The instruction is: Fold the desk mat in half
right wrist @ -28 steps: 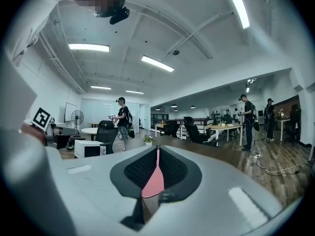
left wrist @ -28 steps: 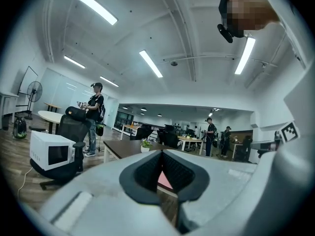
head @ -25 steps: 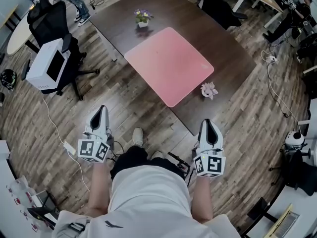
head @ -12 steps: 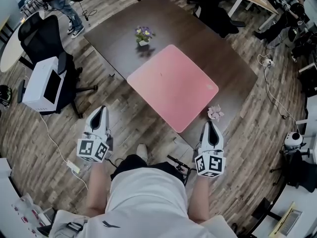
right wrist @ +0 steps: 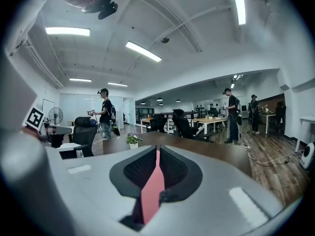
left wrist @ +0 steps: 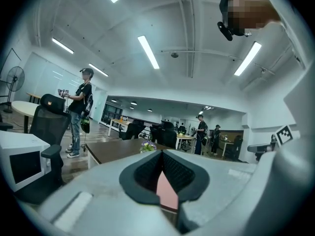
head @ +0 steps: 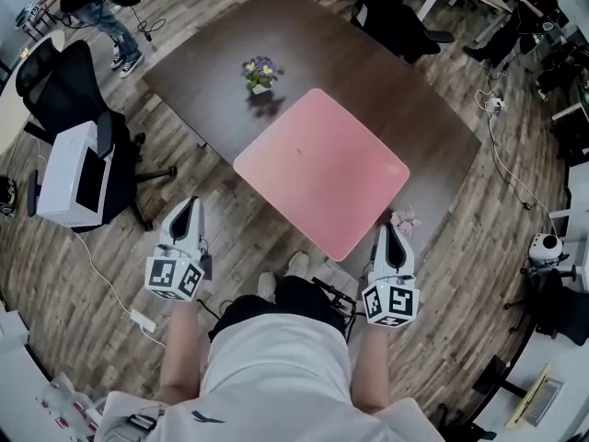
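Just ahead of the person, the left gripper [head: 189,203] and right gripper [head: 387,231] hovered with jaws pressed together, both empty. Beyond them the smooth, round-cornered pink desk mat [head: 322,171] lay flat on the dark wooden table [head: 212,72], one corner pointing nearward, its longer sides seemingly running far-left to near-right.

In the left gripper view, my left fingers [left wrist: 147,173] cover nearly all of the desk mat [left wrist: 166,193]. Only a pink sliver of it shows in the slit between them. My right fingers [right wrist: 174,168] hide it the same way. Just ahead of my right fingers, a small pink thing [head: 403,219] on the table [head: 433,127] is too small to identify. The people [right wrist: 231,114] far beyond both fingers are too small for any detail.
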`<state>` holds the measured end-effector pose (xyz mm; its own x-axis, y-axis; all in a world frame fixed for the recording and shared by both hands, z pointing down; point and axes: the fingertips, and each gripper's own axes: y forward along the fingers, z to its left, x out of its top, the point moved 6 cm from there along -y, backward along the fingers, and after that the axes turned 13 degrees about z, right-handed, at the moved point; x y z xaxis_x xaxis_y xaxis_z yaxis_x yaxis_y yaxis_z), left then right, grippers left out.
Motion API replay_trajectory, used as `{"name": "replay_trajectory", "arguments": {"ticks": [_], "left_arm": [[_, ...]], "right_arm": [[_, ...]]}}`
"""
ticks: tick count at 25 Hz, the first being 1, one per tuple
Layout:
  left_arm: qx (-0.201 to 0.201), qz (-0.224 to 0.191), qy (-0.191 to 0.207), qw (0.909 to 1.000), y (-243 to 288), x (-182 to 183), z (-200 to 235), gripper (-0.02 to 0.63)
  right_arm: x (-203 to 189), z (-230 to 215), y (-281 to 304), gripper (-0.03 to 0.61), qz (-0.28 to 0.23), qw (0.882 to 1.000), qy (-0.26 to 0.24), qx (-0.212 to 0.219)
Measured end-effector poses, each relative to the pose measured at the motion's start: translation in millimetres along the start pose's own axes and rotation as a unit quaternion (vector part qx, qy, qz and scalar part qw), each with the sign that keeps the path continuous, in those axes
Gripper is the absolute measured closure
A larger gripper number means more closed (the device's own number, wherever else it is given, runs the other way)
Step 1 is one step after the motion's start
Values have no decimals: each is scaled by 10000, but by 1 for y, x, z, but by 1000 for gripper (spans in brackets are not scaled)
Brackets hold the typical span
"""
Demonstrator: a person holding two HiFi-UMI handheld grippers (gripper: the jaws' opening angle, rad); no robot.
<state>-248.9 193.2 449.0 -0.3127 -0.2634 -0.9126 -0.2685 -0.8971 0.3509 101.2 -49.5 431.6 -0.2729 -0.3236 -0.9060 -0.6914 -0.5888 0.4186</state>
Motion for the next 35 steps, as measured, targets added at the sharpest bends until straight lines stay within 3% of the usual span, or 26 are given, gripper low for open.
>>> {"name": "replay_trajectory", "arguments": {"ticks": [7, 15, 23, 35], "left_arm": [[30, -9, -146, 9999, 39, 11, -9, 609], [161, -9, 27, 9999, 82, 26, -26, 609], [-89, 236, 108, 9996, 115, 27, -30, 609], [-408, 306, 241, 9984, 132, 32, -17, 609]], "right_arm": [[5, -23, 38, 556, 130, 9996, 128, 217], [17, -54, 66, 556, 57, 9994, -9, 328], [18, -70, 77, 555, 90, 9998, 168, 108], [15, -58, 72, 555, 124, 9995, 217, -214]]}}
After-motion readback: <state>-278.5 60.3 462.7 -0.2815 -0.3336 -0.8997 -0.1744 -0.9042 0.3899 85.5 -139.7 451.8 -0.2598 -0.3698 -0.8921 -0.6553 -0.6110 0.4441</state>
